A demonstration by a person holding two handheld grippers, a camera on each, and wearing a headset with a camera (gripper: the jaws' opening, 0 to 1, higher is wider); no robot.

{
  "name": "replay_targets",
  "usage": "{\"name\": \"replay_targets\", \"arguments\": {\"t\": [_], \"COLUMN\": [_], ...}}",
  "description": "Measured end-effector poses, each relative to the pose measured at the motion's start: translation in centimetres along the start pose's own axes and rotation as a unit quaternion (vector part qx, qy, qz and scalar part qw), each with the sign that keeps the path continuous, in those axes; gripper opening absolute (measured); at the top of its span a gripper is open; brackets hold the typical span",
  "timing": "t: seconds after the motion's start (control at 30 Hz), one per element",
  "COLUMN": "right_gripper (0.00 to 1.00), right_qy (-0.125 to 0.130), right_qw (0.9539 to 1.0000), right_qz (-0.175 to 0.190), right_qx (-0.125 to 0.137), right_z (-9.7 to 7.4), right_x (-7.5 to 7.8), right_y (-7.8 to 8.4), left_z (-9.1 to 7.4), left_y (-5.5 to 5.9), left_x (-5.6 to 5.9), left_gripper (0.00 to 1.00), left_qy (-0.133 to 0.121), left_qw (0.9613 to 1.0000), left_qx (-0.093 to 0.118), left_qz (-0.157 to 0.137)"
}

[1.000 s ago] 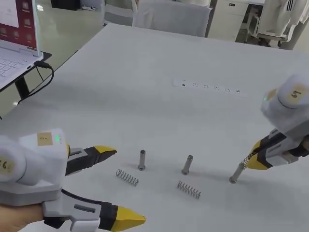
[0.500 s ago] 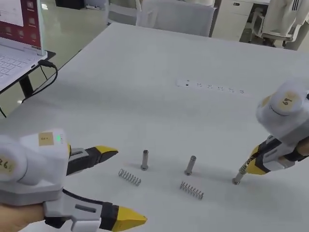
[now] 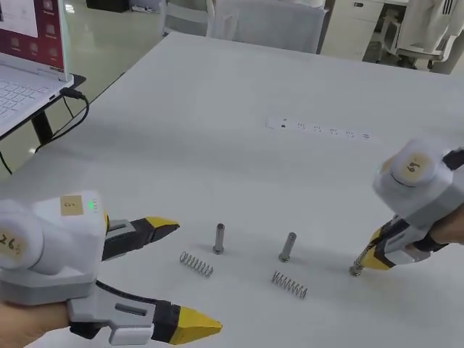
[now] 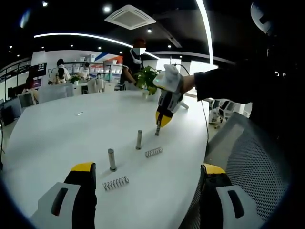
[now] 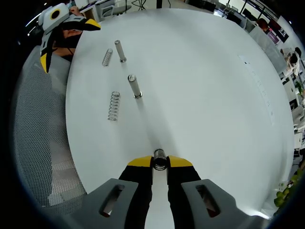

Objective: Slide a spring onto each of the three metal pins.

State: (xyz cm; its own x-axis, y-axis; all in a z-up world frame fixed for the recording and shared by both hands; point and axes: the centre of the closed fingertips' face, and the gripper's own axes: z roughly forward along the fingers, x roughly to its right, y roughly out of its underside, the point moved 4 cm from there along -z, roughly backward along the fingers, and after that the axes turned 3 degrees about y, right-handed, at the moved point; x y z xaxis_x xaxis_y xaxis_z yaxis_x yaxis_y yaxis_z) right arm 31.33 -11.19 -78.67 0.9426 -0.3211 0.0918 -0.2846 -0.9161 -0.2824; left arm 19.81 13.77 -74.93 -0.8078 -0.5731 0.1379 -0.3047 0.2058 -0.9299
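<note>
Three metal pins stand in a row on the white table (image 3: 217, 130): the left pin (image 3: 219, 238), the middle pin (image 3: 288, 246) and the right pin (image 3: 357, 268). My right gripper (image 3: 371, 259) is shut on a spring (image 5: 159, 159) that sits over the right pin, low near its base. A loose spring (image 3: 196, 264) lies in front of the left pin. A second one (image 3: 289, 284) lies in front of the middle pin. My left gripper (image 3: 185, 279) hovers wide open, holding nothing, at the near left. The left gripper view shows the pins (image 4: 111, 159) (image 4: 139, 139) and the right gripper (image 4: 164, 114).
A laptop (image 3: 22, 65) with a black cable (image 3: 76, 109) stands on a side stand at the far left. A flush power strip (image 3: 322, 130) lies across the table farther back. Chairs stand beyond the far edge; a mesh chair (image 5: 38, 143) is near me.
The right gripper has moved down and slightly left along the right pin, taking the spring from the pin's top toward its base. The left gripper has held still.
</note>
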Motion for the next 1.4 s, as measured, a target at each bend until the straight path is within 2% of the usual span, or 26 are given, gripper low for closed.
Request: {"name": "replay_targets", "arguments": {"t": [0.5, 0.9, 1.4], "right_gripper": [0.09, 0.12, 0.17], "right_qy": [0.005, 0.006, 0.016], "right_qw": [1.0000, 0.9999, 0.9995], "right_qz": [0.004, 0.009, 0.026], "right_qx": [-0.001, 0.005, 0.012], "right_z": [1.2, 1.2, 0.5], "right_x": [0.1, -0.1, -0.4], "right_y": [0.3, 0.4, 1.7], "left_z": [0.0, 0.0, 0.2], "left_y": [0.0, 0.0, -0.2], "left_x": [-0.1, -0.1, 0.1], "left_gripper": [0.87, 0.86, 0.86], "left_qy": [0.001, 0.001, 0.006], "left_qw": [1.0000, 1.0000, 1.0000], "left_qx": [0.000, 0.000, 0.000], "left_qz": [0.000, 0.000, 0.004]}}
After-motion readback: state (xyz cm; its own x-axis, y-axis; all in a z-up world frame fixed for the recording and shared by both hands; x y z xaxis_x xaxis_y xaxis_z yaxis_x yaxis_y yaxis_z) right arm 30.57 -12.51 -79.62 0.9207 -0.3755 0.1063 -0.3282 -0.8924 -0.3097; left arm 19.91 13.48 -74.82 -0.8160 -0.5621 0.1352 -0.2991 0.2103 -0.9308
